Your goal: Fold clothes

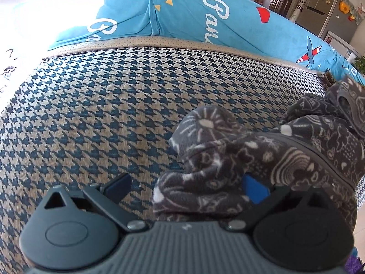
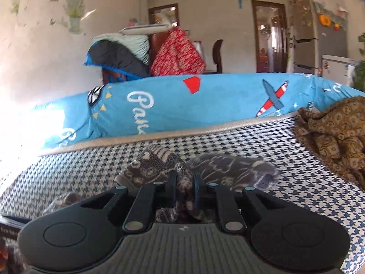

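A dark grey fleece garment [image 1: 251, 157] with pale doodle prints lies bunched on the houndstooth mat [image 1: 102, 114], at the right of the left wrist view. My left gripper [image 1: 187, 185] stands open; a fold of the fleece lies between its fingers and drapes over the right, blue-padded finger [image 1: 254, 190]. The left finger [image 1: 118, 186] is bare over the mat. In the right wrist view my right gripper [image 2: 184, 185] is shut on a bunch of the same fleece garment [image 2: 159, 164], the rest of which trails behind it, blurred.
A blue printed bolster [image 1: 194, 16] runs along the mat's far edge [image 2: 205, 105]. A brown patterned cloth [image 2: 337, 132] is heaped at the right of the mat. Behind stand chairs draped with clothes [image 2: 178, 52] and a fridge [image 2: 319, 34].
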{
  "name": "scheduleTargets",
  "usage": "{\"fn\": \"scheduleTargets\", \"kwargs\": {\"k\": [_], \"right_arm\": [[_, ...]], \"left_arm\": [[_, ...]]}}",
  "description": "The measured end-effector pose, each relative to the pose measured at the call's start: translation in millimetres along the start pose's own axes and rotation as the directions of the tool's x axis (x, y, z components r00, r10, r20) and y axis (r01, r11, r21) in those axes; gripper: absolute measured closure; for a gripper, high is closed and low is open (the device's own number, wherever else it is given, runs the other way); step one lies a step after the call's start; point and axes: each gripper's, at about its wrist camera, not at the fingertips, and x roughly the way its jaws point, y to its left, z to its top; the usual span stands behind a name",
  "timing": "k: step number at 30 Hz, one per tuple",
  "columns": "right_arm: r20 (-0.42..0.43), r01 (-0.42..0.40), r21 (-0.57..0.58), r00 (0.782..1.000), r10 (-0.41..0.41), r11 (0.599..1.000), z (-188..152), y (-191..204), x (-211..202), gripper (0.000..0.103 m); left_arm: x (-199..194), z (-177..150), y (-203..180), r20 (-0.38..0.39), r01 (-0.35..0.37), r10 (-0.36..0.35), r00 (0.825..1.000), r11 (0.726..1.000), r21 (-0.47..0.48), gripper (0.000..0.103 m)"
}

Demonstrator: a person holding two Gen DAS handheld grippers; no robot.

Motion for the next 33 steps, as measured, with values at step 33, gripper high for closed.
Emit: {"fn": "scheduleTargets", "kwargs": {"k": [33], "right_arm": [[-0.105, -0.171, -0.184, 0.983, 0.154, 0.968, 12.8, 35.5, 47.0, 0.058]], "left_arm": [[6.1, -0.1, 2.4, -0.021, 0.003, -0.003, 1.000, 1.000, 0.007, 0.000]]}}
